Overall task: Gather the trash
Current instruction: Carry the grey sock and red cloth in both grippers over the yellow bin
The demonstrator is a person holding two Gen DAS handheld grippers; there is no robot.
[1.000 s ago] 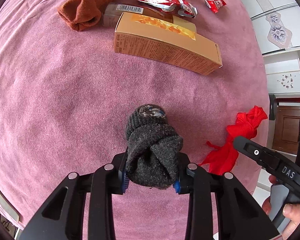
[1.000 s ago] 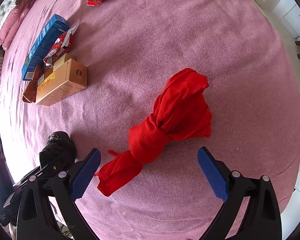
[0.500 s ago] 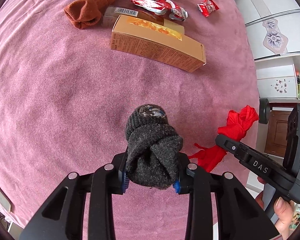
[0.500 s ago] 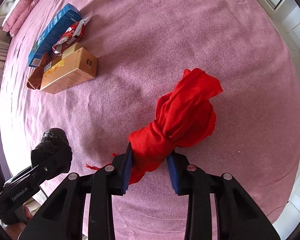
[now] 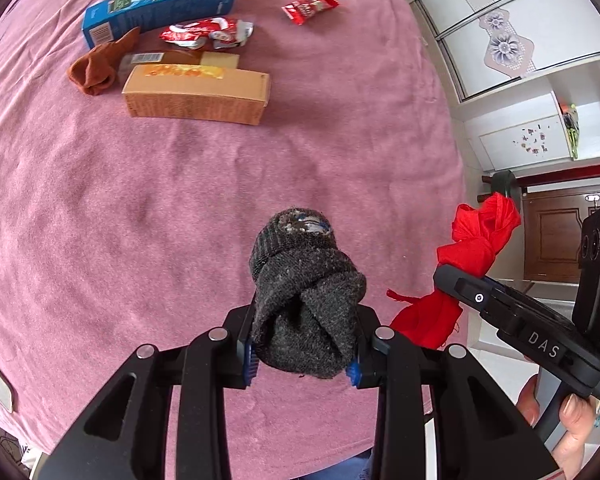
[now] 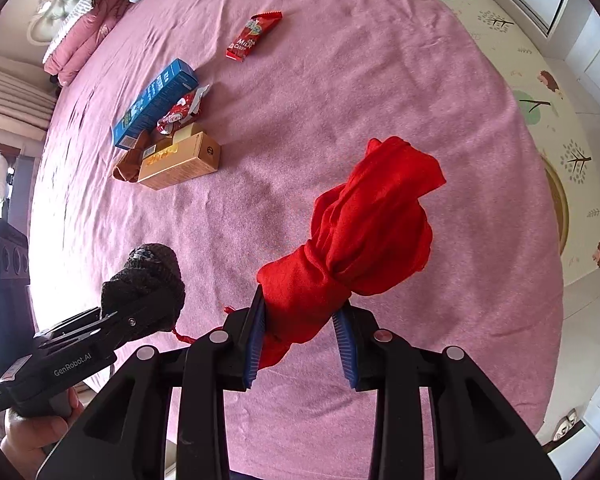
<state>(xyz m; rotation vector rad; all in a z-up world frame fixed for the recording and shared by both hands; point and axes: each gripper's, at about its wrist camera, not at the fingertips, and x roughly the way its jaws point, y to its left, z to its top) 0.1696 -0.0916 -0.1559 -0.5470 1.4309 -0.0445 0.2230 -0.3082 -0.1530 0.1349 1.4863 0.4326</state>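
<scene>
Trash: it's scattered over the pink bed cover [image 6: 380, 80], mostly in one cluster at the far side, plus two knotted bundles up in the claws.
Bed: pink spread takes up nearly the whole view, pillows at the head end in the right wrist view.
Red cloth bundle [image 6: 364, 232]: knotted, clamped at its narrow tail end by the right claw [image 6: 300, 340], fat end sticking out past the tips. Looks lifted off the cover.
Right claw: jaws have just closed in on the red bundle, blue pads pressed into the cloth on both sides.
Grey sock bundle [image 5: 304, 292]: knotted wool thing, something shiny poking out the top.
Left claw [image 5: 302, 354]: pinched tight on the grey bundle, only partway open.
Tan box [image 5: 196, 96]: lying flat, a smaller box just behind it.
Blue carton [image 5: 160, 6]: farthest back in the cluster.
Brown sock [image 5: 98, 66]: left of the tan box, touching the carton.
Crumpled red-silver wrapper [image 5: 206, 32]: between carton and boxes.
Red candy packet [image 5: 310, 6]: off on its own to the right.
</scene>
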